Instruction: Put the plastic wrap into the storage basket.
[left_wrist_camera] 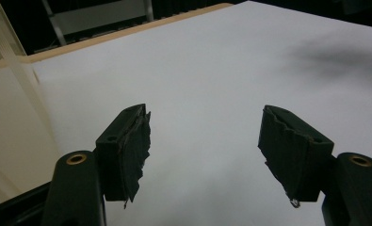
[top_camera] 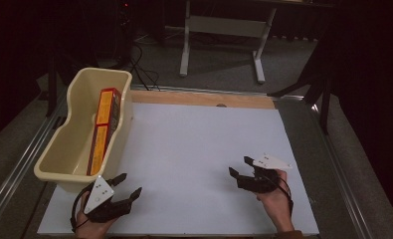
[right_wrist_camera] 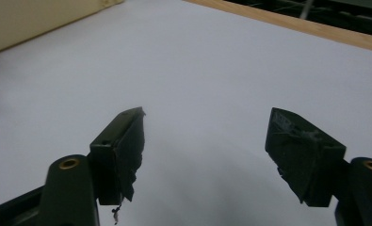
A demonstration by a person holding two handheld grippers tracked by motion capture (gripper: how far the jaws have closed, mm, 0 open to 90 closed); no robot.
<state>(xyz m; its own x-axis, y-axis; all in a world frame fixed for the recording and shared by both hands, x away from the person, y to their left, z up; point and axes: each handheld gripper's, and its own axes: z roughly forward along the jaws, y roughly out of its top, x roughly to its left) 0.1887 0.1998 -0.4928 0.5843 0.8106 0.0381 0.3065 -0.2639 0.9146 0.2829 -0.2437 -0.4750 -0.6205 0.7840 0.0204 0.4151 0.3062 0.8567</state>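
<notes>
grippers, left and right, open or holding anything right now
left gripper: open, holding nothing, jaws apart over the white table top.
right gripper: open, holding nothing.

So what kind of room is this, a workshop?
Probably a lab or test room: a white work board with a cream plastic tub, a bare desk frame on grey carpet behind, and dark curtains around.

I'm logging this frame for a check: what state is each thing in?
left gripper: open, empty, near the bin's near end.
right gripper: open, empty, over the white board.
bin: upright at the board's left edge, holding the box.
box: red and yellow, on edge inside the bin, against its right wall.
white board: bare.
</notes>
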